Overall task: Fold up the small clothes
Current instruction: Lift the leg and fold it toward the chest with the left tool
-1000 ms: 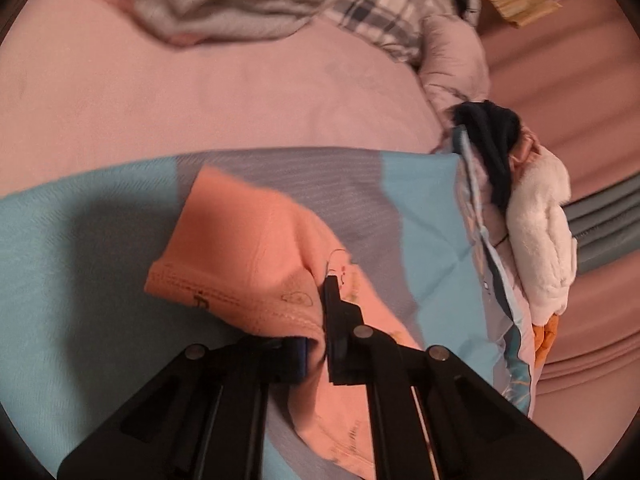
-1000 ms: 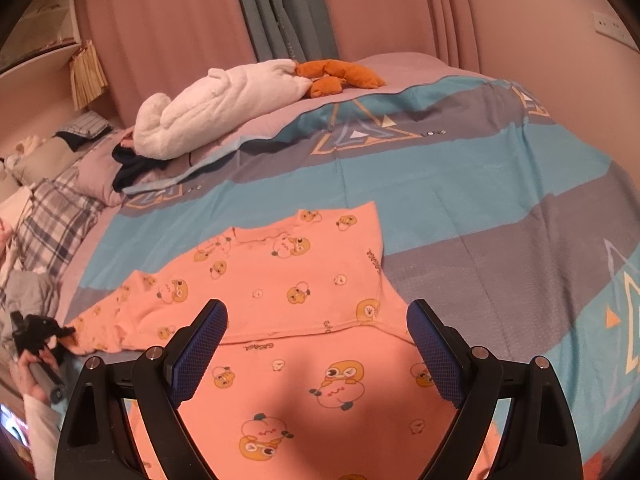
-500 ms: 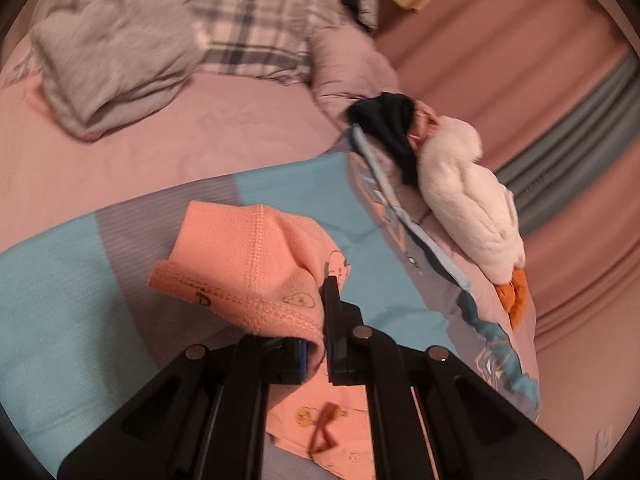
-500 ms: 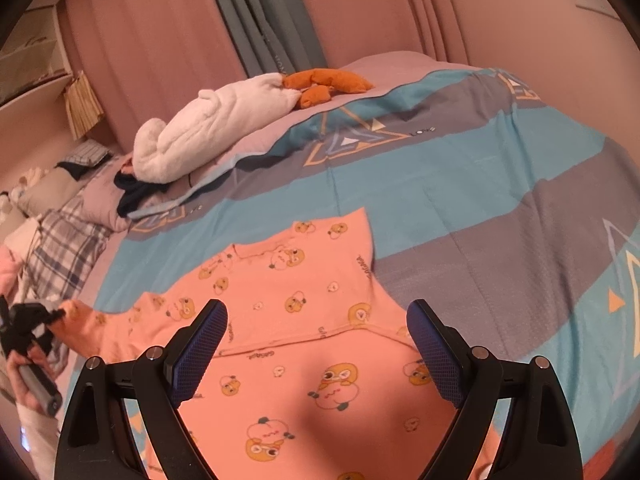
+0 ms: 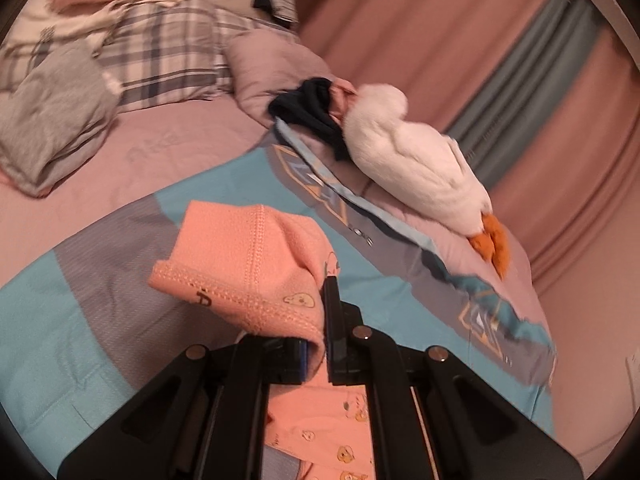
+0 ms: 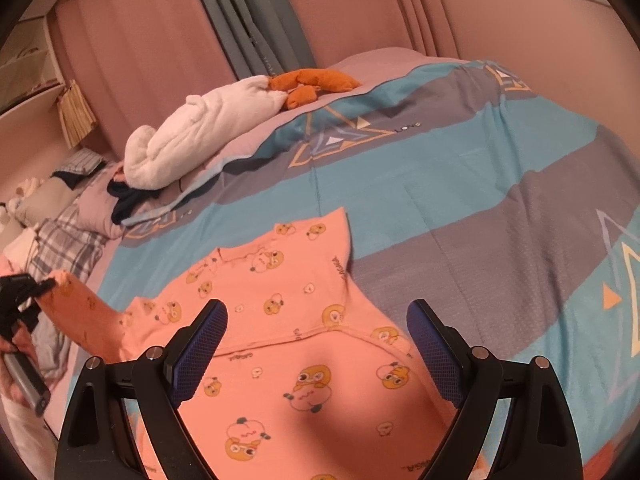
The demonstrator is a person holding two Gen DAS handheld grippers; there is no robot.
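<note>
Right wrist view, from left to right: at the far left edge the left gripper (image 6: pixel 47 282), held in a person's hand (image 6: pixel 16 354), is clamped on the sleeve cuff (image 6: pixel 66 280) of the orange shirt (image 6: pixel 288 320) and holds it raised off the bed (image 6: pixel 500 216). The shirt's body, printed with cartoon faces, lies flat on the blue-and-grey striped quilt, directly under the right gripper (image 6: pixel 318 344), whose blue-padded jaws stand wide apart with nothing between them. Behind the shirt a white plush duck (image 6: pixel 200 132) lies along the pillow edge.

Left wrist view: grey folded clothes (image 5: pixel 52 120) sit at upper left, the pinched cuff (image 5: pixel 248 264) drapes over the closed jaws at centre, and the duck (image 5: pixel 416 164) lies to the right.
</note>
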